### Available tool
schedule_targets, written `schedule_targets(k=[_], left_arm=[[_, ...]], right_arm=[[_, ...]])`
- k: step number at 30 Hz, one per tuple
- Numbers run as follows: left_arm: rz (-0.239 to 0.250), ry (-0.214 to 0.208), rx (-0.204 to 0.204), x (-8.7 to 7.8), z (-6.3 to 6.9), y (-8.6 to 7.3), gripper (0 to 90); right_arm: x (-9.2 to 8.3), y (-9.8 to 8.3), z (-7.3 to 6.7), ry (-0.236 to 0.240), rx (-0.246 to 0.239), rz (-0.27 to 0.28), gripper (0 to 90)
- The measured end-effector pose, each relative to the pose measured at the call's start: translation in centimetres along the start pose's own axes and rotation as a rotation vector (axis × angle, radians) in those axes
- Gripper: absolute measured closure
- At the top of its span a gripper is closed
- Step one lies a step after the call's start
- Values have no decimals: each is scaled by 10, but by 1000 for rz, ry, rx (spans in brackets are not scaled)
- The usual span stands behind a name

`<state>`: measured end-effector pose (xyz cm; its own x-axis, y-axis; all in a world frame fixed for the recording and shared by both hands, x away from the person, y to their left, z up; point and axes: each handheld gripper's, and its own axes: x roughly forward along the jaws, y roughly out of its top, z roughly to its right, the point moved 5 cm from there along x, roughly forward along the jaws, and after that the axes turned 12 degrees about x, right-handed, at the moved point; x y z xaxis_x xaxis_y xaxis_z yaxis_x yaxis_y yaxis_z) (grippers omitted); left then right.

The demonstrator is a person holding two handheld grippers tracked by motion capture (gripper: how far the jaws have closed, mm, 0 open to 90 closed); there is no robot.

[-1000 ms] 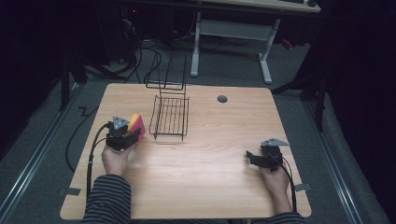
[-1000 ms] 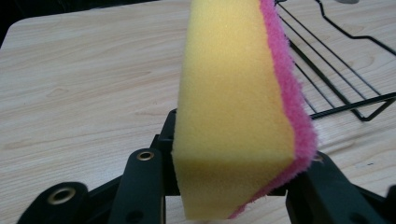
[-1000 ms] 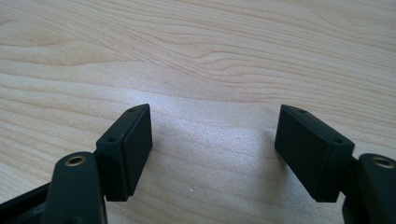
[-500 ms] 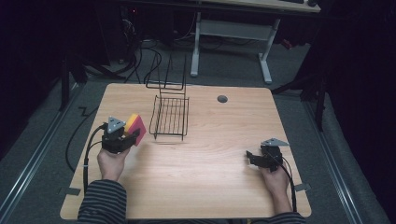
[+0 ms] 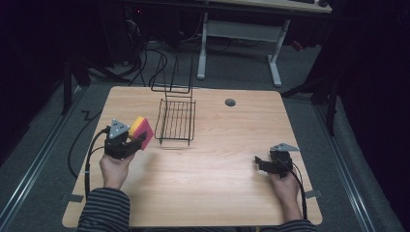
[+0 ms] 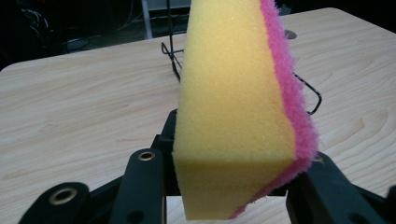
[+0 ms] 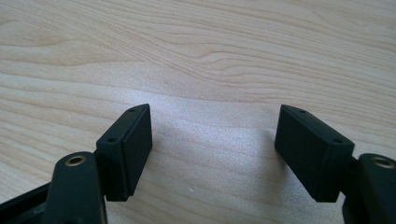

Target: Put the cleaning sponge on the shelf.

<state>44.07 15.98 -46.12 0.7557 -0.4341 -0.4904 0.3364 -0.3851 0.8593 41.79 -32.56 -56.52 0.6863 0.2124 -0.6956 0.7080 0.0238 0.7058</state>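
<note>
Here, the left tongs (image 5: pixel 137 143) sit over the left part of the wooden counter (image 5: pixel 208 188), clamped on a sponge (image 5: pixel 140 130) that is yellow with a pink scrubbing layer on one face. The sponge stands on edge between the jaws, raised clear of the counter top. In the left gripper view the sponge (image 6: pixel 238 107) rises tall from the jaws, its yellow foam toward the camera and the fuzzy pink layer along its right side; the black jaws press it from both sides low down. The person's left hand (image 5: pixel 115 169) grips the tool from below, with a striped sleeve (image 5: pixel 104 212) at the counter's near edge and a black cable (image 5: pixel 89 157) looping off to the left.

Just to the right of the sponge stands a black wire basket (image 5: pixel 176 121), near it but apart, with its tall wire back toward the far edge of the counter. Part of its wire (image 6: pixel 310 95) shows behind the sponge in the left gripper view.

The right tongs (image 5: pixel 263 163) rest low at the right part of the counter, well apart from the basket, held by the right hand (image 5: pixel 285 183). In the right gripper view the right tongs (image 7: pixel 212 140) gape wide, with bare wood between the pads and nothing held.

A small round dark hole (image 5: pixel 230 102) lies in the counter near its far edge.
</note>
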Motion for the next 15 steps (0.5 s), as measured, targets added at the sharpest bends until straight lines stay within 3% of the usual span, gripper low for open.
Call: schedule_targets(k=[6, 15], left_arm=[[29, -24, 10, 2, 8, 13, 612], [40, -68, 33, 18, 18, 28, 613]], right_arm=[[0, 0, 0, 1, 2, 0, 279], [0, 0, 0, 1, -1, 0, 279]])
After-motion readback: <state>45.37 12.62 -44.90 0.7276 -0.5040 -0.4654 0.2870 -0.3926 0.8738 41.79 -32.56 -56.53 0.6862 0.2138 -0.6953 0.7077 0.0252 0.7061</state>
